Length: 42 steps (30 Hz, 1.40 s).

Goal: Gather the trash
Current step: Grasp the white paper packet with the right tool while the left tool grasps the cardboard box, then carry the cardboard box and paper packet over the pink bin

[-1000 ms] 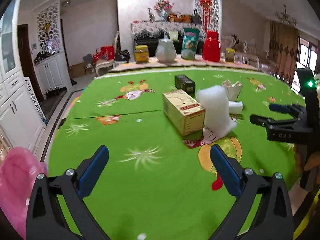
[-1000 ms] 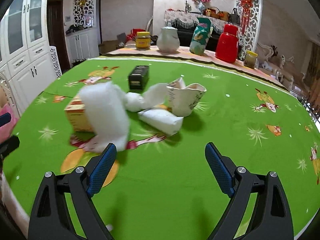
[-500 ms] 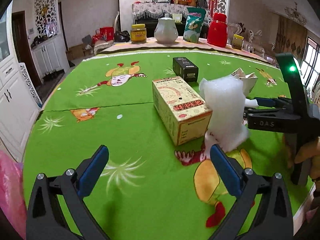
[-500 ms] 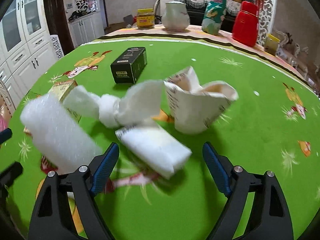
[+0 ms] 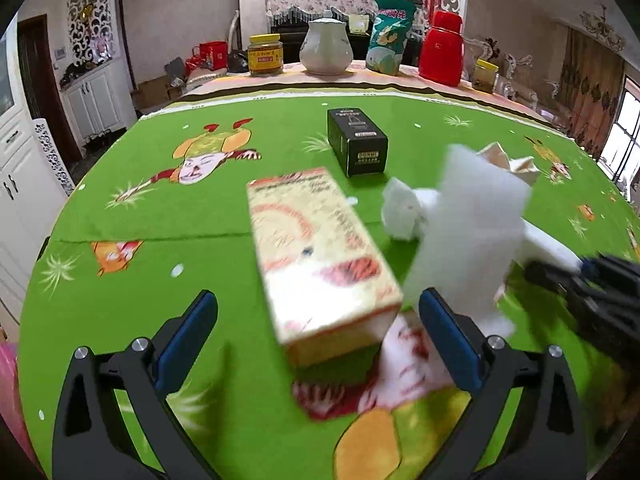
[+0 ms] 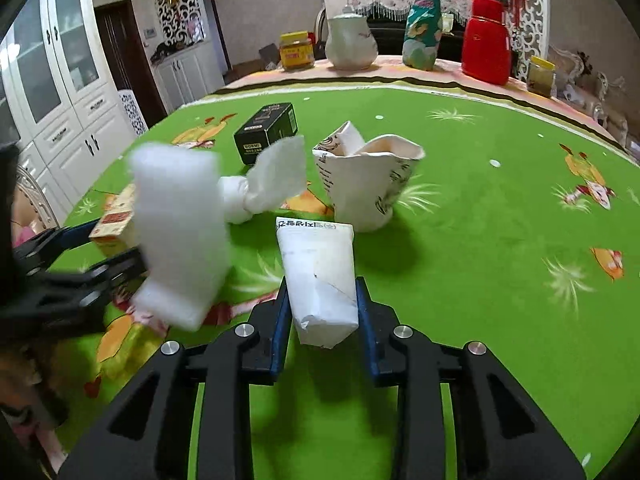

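Note:
Trash lies on the green tablecloth [image 5: 160,220]. My right gripper [image 6: 322,300] is shut on a white squeezed tube [image 6: 318,276], also seen in the left wrist view [image 5: 548,246]. My left gripper [image 5: 320,332] is open, its blue pads either side of a yellow carton [image 5: 316,256], which also shows in the right wrist view [image 6: 116,218]. A white foam block [image 5: 472,232] stands just right of the carton, next to a knotted white wrapper [image 6: 260,188]. A crumpled paper cup [image 6: 368,176] and a black box [image 5: 356,140] lie beyond.
A jar [image 5: 265,55], a white teapot [image 5: 326,46], a snack bag [image 5: 390,36] and a red flask [image 5: 442,48] line the far table edge. A pink bag [image 5: 8,376] hangs at the lower left. White cabinets [image 6: 60,92] stand left.
My right gripper moved forward and closed on the white tube. My left gripper advanced until the yellow carton sits between its open fingers.

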Available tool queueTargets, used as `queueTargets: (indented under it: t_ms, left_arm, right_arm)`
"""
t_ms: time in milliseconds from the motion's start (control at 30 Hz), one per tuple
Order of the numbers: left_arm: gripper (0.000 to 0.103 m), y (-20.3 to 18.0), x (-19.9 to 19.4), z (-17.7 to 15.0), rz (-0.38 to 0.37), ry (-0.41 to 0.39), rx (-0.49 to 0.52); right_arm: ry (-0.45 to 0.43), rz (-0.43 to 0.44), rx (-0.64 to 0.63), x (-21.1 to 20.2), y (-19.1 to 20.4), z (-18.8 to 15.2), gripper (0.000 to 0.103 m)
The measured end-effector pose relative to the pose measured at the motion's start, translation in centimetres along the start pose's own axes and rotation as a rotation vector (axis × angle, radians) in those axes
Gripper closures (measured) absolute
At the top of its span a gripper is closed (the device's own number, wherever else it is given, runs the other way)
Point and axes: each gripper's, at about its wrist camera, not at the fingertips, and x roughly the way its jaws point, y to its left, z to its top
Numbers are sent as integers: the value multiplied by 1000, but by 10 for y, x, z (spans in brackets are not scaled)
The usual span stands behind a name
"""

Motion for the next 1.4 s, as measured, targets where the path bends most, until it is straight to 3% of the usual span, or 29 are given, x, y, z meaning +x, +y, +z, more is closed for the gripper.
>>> queueTargets:
  t_ms: [67, 100, 300, 567, 1133, 1400]
  left_arm:
    - [27, -4, 6, 2, 6, 14, 2]
    - [44, -4, 8, 2, -13, 30, -8]
    - [54, 4, -22, -15, -45, -40, -27]
    - [54, 17, -72, -58, -59, -90, -3]
    - [54, 38, -182, -152, -83, -222, 45]
    - [54, 39, -196, -193, -75, -235, 61]
  right_arm:
    - [-12, 3, 9, -7, 0, -4, 73]
    - [-17, 0, 9, -10, 1, -6, 73]
    - [-5, -12, 18, -13, 3, -17, 73]
    - [-23, -32, -8, -42, 29, -34, 73]
    - [-60, -42, 43, -109, 98, -117, 73]
    - [-89, 1, 58, -125, 121, -141, 73]
